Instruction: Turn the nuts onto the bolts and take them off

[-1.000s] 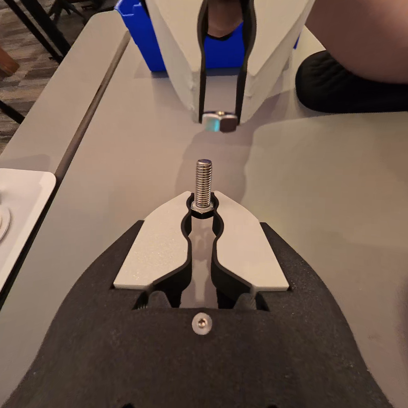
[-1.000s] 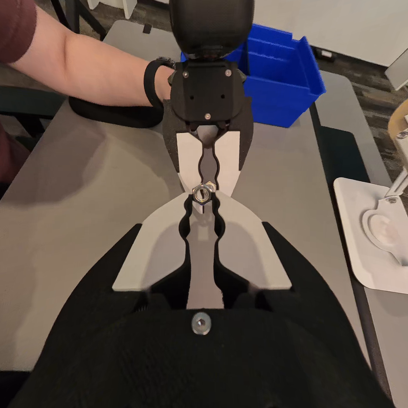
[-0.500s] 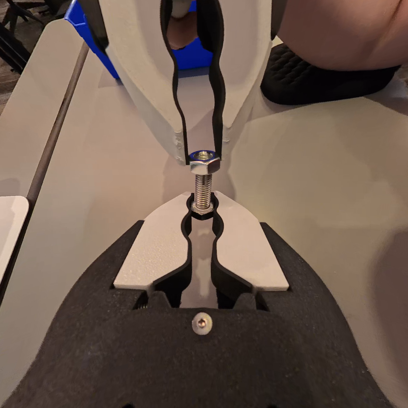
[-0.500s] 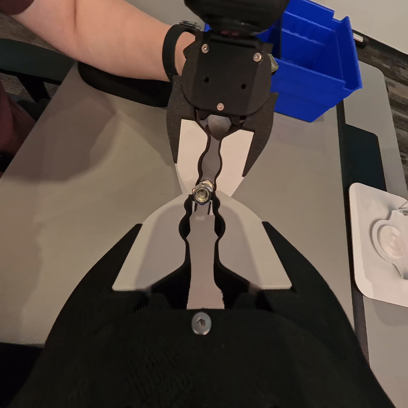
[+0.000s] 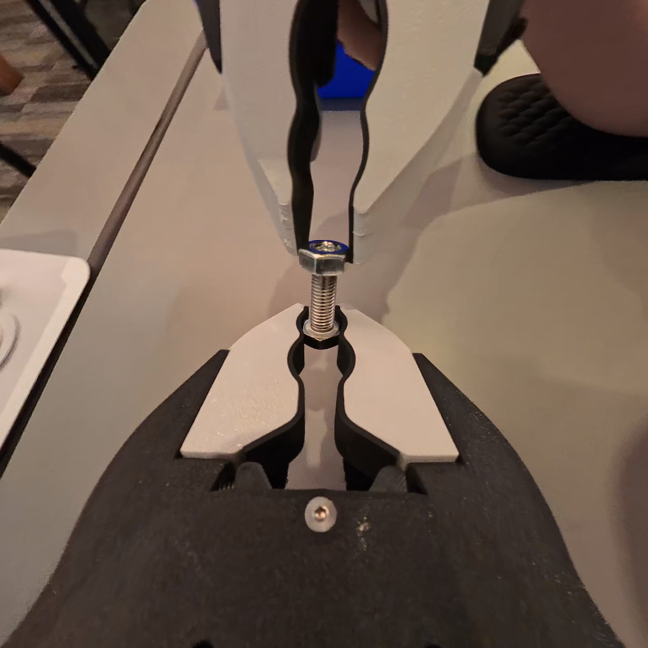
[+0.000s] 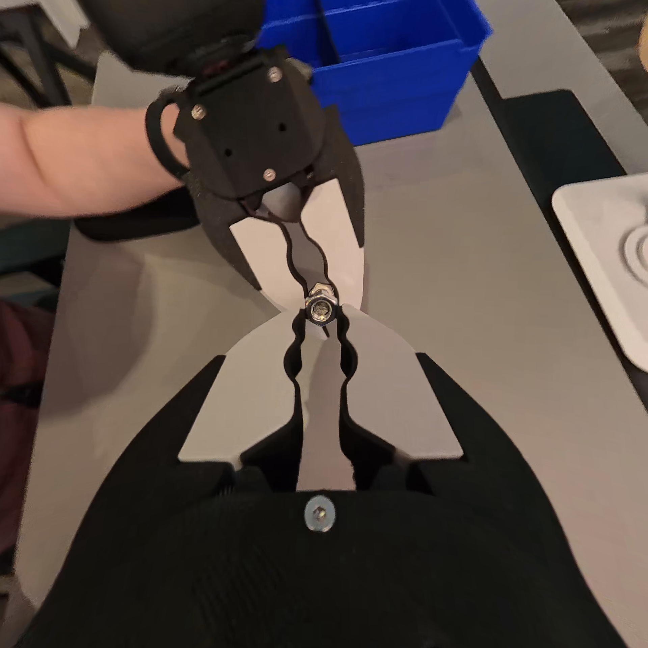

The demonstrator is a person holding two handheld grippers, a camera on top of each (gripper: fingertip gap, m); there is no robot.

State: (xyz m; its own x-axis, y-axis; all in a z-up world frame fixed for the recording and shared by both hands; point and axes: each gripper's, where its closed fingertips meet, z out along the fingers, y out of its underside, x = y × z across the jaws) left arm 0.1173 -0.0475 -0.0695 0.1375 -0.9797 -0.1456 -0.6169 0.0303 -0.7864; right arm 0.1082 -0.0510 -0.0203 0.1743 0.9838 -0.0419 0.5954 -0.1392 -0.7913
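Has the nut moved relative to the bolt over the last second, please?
Yes. In the left wrist view, the nut, held in the right tongs, has come down from clear above the bolt onto its tip.

Your frames are dim and warm, soft shadows across the table (image 5: 491, 350), wide-angle bending at edges, motion blur in your right wrist view.

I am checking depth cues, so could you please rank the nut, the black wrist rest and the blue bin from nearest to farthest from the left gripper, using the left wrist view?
1. The nut, on the tip of the bolt held by the left gripper, straight ahead.
2. The black wrist rest, farther off on the right.
3. The blue bin, farthest, glimpsed between the right gripper's fingers.
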